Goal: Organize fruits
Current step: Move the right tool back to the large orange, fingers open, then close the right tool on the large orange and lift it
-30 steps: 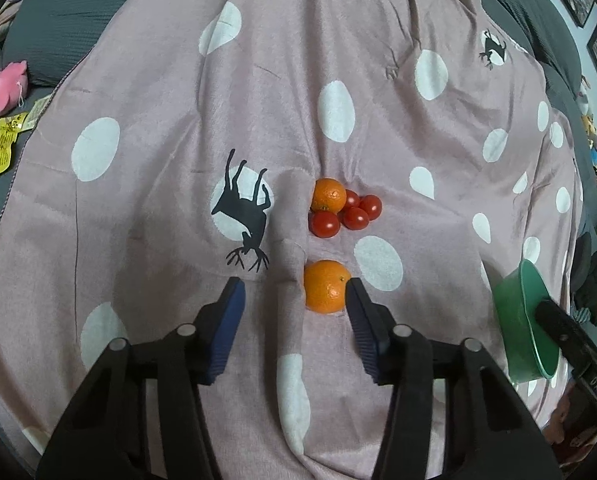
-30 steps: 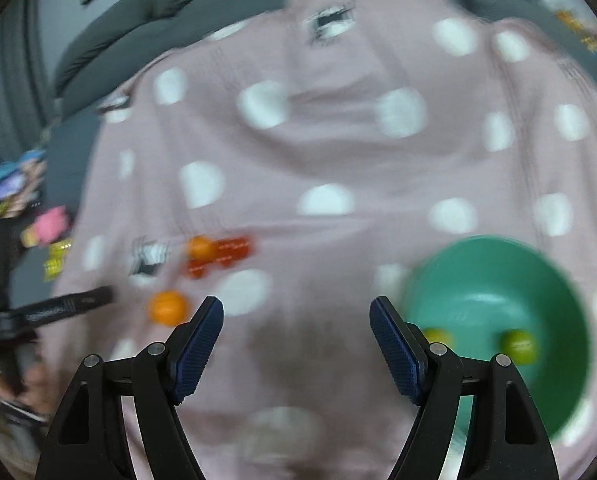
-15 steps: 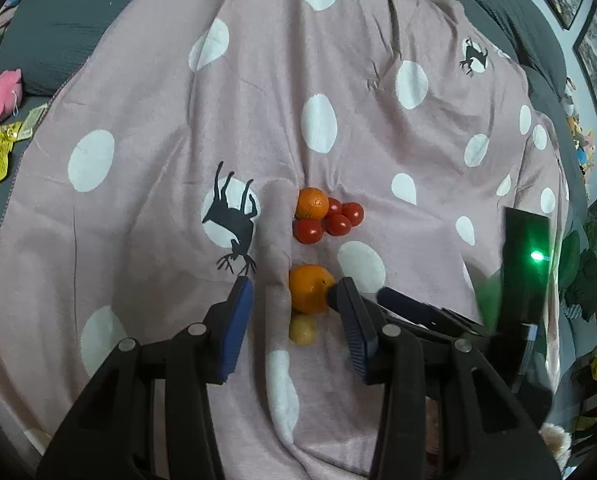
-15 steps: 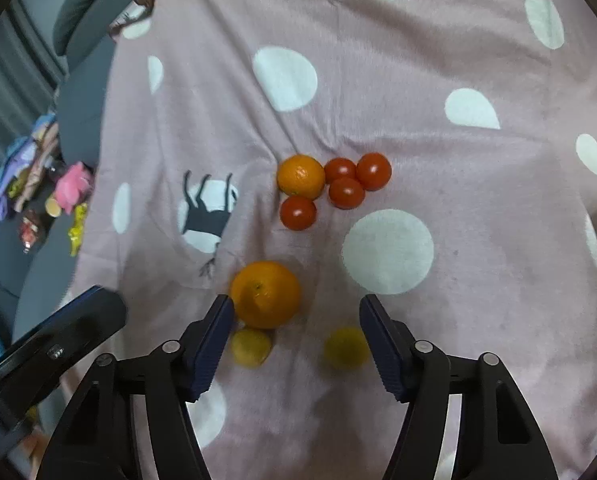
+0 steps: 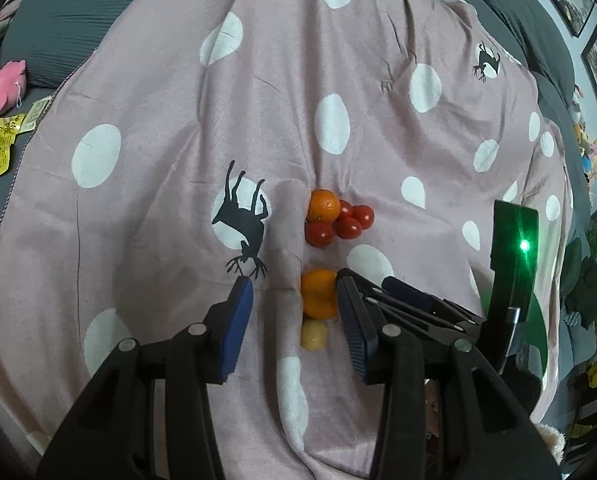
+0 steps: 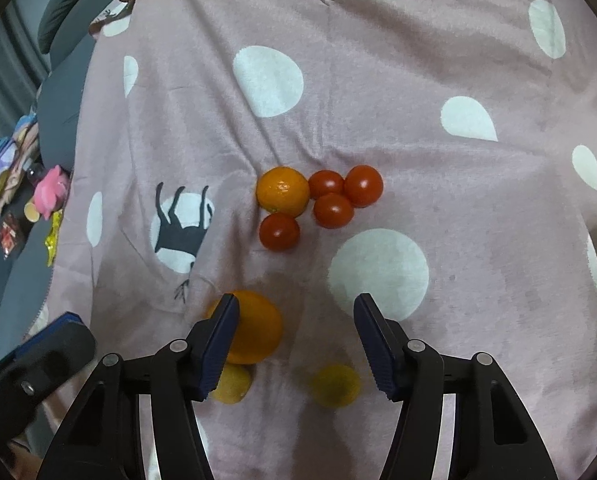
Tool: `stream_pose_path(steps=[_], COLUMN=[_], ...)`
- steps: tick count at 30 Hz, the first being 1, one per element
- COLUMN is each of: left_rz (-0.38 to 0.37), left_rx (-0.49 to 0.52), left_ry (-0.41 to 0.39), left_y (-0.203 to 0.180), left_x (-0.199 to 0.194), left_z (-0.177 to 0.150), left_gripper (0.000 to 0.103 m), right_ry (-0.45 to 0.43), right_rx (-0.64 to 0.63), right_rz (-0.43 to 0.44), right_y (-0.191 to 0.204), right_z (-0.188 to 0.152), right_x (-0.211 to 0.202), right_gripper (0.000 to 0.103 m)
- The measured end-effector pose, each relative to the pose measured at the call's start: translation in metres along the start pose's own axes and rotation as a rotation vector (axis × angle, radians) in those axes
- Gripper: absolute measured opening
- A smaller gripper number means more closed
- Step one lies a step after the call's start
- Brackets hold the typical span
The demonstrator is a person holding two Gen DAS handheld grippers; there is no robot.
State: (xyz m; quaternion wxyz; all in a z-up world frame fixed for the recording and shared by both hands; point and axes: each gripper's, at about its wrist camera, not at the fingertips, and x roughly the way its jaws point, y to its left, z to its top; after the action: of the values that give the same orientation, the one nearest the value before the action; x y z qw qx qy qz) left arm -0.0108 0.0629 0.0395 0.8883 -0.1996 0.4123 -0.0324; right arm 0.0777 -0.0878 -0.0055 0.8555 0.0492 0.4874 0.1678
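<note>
Pink spotted blanket point(image 6: 478, 208) holds the fruit: a big orange point(image 6: 254, 332) and two lemons point(image 6: 334, 384) lie between both wide-open grippers, left point(image 5: 294, 316) and right point(image 6: 294, 340), neither gripping anything; tomatoes point(image 6: 334, 208) cluster beyond.

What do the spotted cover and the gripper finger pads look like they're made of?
The spotted cover looks like soft woven or fleecy fabric, matte, with creases and folds running through it. The right gripper finger pads look like dark blue rubber or soft plastic with fine ribbing; the exact material can't be told. The arms behind look like black rigid plastic.
</note>
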Motion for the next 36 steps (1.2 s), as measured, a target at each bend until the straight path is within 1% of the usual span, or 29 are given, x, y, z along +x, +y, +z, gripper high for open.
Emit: stream_pose_path(steps=[8, 9, 13, 18, 23, 28, 31, 34, 36], left_rz=[-0.003, -0.006, -0.001, 0.003, -0.003, 0.003, -0.001, -0.015, -0.018], left_rx=[0.013, 0.012, 0.007, -0.016, -0.045, -0.074, -0.095, -0.102, -0.105], left_ry=[-0.001, 0.001, 0.001, 0.005, 0.010, 0.009, 0.020, 0.040, 0.053], left_y=[-0.002, -0.002, -0.002, 0.002, 0.010, 0.021, 0.027, 0.030, 0.030], left_x=[0.001, 0.002, 0.003, 0.007, 0.009, 0.009, 0.011, 0.015, 0.020], left_z=[-0.001, -0.001, -0.002, 0.000, 0.004, 0.008, 0.011, 0.015, 0.022], left_gripper=[0.042, 0.042, 0.042, 0.042, 0.042, 0.042, 0.042, 0.042, 0.042], right_ry=[-0.007, -0.006, -0.005, -0.015, -0.041, -0.038, -0.023, -0.007, 0.009], right_rx=[-0.007, -0.004, -0.001, -0.007, 0.039, 0.071, 0.078, 0.079, 0.075], right_rz=[0.008, 0.011, 0.021, 0.012, 0.060, 0.079, 0.125, 0.142, 0.168], right_y=[-0.001, 0.000, -0.001, -0.003, -0.014, -0.021, -0.023, -0.021, -0.018], right_z=[-0.001, -0.001, 0.000, 0.003, 0.011, 0.017, 0.017, 0.019, 0.019], right_x=[0.002, 0.002, 0.002, -0.002, -0.010, -0.014, -0.014, -0.013, -0.011], right_gripper=[0.062, 0.060, 0.059, 0.059, 0.059, 0.065, 0.065, 0.065, 0.065])
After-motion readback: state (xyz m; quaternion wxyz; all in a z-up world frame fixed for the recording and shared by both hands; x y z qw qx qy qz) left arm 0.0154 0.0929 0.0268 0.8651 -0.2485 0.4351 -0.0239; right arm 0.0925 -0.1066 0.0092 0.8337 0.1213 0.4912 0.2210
